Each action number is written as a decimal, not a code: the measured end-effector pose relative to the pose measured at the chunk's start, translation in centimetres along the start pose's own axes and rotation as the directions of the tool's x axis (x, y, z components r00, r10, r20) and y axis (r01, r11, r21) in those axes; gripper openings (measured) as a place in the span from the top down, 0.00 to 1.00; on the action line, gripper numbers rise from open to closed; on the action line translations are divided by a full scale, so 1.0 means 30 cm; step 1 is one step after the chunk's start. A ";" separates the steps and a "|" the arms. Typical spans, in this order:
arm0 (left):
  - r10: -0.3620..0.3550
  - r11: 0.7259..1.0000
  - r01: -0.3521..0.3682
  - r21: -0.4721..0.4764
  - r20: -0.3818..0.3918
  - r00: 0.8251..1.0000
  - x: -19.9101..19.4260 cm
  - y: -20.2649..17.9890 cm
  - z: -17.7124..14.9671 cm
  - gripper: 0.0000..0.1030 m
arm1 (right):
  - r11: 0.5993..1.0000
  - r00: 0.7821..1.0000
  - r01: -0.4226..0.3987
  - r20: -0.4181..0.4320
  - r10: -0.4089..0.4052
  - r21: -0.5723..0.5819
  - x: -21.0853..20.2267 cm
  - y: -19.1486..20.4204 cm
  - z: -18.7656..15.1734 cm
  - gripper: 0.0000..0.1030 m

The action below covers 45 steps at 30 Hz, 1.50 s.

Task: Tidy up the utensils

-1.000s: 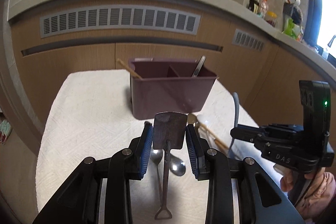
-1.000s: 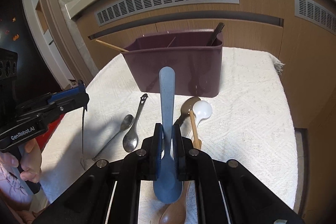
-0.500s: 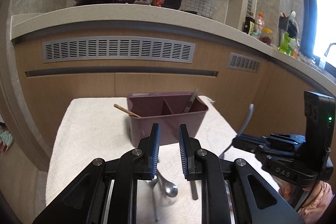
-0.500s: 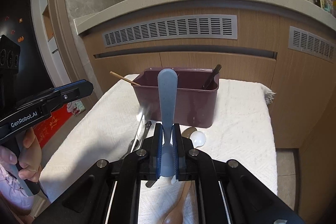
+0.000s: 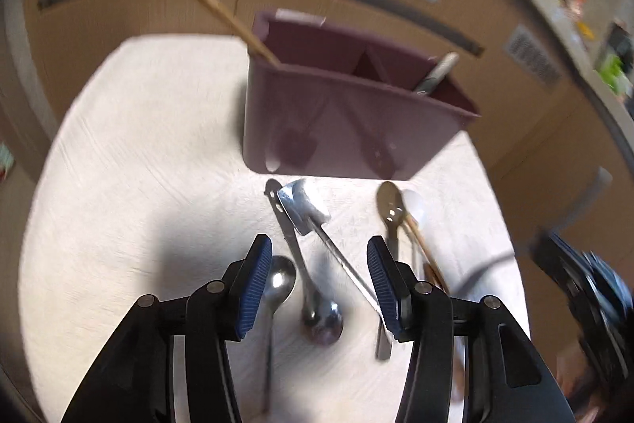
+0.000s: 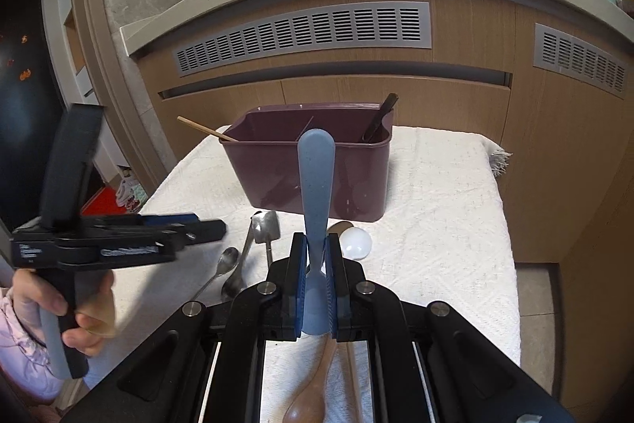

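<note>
left claw point(image 5: 319, 282) wide, empty | right claw point(image 6: 316, 266) clamping blue spoon point(image 6: 316, 185) | caddy point(image 6: 309, 169) behind

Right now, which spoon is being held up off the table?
The blue spoon, pinched upright in the right gripper. The metal spoons lie flat on the cloth.

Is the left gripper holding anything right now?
No, the left gripper is open, and the small metal shovel spoon lies on the cloth below it.
</note>
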<state>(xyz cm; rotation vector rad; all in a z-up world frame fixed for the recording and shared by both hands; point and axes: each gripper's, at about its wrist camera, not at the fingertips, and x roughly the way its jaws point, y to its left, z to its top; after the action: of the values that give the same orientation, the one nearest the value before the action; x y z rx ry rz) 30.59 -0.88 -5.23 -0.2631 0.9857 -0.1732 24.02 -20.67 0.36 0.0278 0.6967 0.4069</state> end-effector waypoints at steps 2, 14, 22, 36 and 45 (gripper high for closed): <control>0.063 0.997 -0.064 -0.031 -0.014 0.998 0.055 -0.013 0.018 0.50 | 1.000 1.000 -0.005 0.003 0.005 0.010 0.001 -0.013 -0.001 0.92; 0.261 0.964 -0.261 0.048 0.006 0.965 0.211 -0.075 0.012 0.51 | 0.999 1.000 0.006 0.022 -0.007 0.047 0.017 -0.058 -0.018 0.92; 0.135 0.984 -0.148 0.097 0.126 0.983 0.082 0.014 -0.097 0.88 | 1.000 0.999 0.009 0.052 -0.011 0.024 -0.014 -0.034 -0.012 0.92; 0.080 0.996 -0.083 0.040 0.073 0.994 -0.013 0.140 -0.083 0.85 | 0.999 1.000 0.028 -0.003 -0.028 0.017 0.003 -0.027 -0.028 0.92; 0.124 0.982 -0.127 -0.137 -0.027 0.992 0.020 0.145 -0.093 0.45 | 1.000 0.999 0.031 0.020 -0.031 0.000 -0.009 -0.009 -0.036 0.92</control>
<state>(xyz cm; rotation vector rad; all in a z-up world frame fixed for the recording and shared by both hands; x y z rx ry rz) 28.69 2.73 -8.47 -0.3262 1.0307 0.0082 23.24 -21.15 -0.36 0.0212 0.6763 0.3768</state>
